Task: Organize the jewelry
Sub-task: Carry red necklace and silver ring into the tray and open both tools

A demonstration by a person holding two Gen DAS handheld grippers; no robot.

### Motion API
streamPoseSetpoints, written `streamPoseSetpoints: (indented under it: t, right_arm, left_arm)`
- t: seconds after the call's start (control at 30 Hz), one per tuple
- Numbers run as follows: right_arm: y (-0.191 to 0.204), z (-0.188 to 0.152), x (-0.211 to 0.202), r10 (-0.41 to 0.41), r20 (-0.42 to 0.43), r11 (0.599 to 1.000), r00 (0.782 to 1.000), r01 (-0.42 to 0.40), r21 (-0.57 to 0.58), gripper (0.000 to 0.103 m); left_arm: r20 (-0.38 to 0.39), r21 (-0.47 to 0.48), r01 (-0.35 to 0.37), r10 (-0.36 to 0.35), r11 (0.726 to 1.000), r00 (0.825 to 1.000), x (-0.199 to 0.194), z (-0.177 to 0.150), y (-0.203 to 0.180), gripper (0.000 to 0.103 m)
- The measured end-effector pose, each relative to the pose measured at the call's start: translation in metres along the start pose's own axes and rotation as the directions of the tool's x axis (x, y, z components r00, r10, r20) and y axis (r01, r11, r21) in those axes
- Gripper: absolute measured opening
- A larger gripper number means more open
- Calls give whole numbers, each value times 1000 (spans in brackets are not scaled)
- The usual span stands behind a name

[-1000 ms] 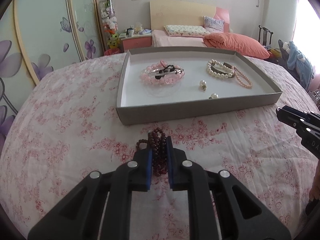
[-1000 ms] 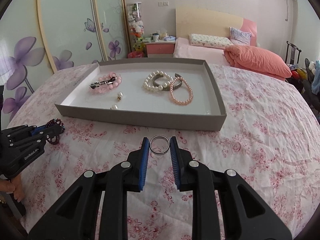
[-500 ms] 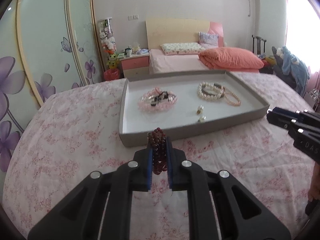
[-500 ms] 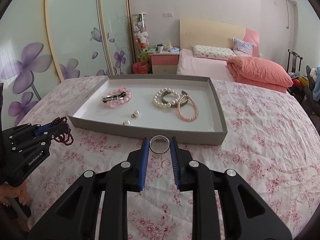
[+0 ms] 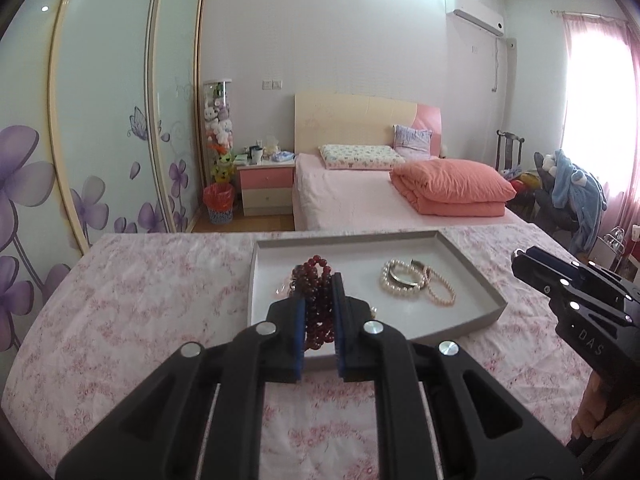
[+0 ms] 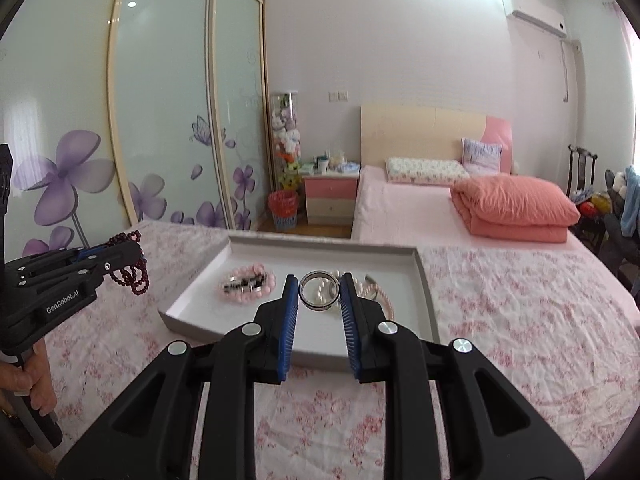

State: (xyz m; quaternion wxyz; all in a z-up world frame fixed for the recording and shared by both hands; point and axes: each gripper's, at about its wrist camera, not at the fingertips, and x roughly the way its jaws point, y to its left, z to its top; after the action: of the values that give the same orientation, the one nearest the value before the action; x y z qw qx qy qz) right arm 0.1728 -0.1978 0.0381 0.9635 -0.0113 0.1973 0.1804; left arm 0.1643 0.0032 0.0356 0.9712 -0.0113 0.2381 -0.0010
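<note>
I am pinching the dark red bead bracelet in my left gripper and the silver ring in my right gripper, holding both above the near edge of the grey tray lying on the floral bedspread.

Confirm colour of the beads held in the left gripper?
Dark red, garnet-like beaded bracelet, pinched in the left gripper. Clearest in the left wrist view.

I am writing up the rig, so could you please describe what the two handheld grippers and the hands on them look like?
Both the left gripper and right gripper are matte black with angular cut-out arms, silver round pivot bolts and blue ribbed finger pads. White lettering reads "GenRobot.AI" on the left, "DAS" on the right. Bare hands grip the handles; no sleeves or cables visible.
</note>
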Motion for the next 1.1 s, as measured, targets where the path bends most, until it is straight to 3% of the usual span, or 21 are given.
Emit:
streamPoseSetpoints:
  t: [0.47, 1.1]
  right_arm:
    - [-4, 20, 25, -28, 66, 999, 997, 26, 36, 23]
    - [-28, 3, 106, -18, -109, 990, 994, 32, 135, 23]
  left_arm:
    - [29, 13, 26, -26, 1000, 999, 28, 14, -17, 12]
    - [-73, 0, 82, -82, 997, 994, 105, 3, -15, 12]
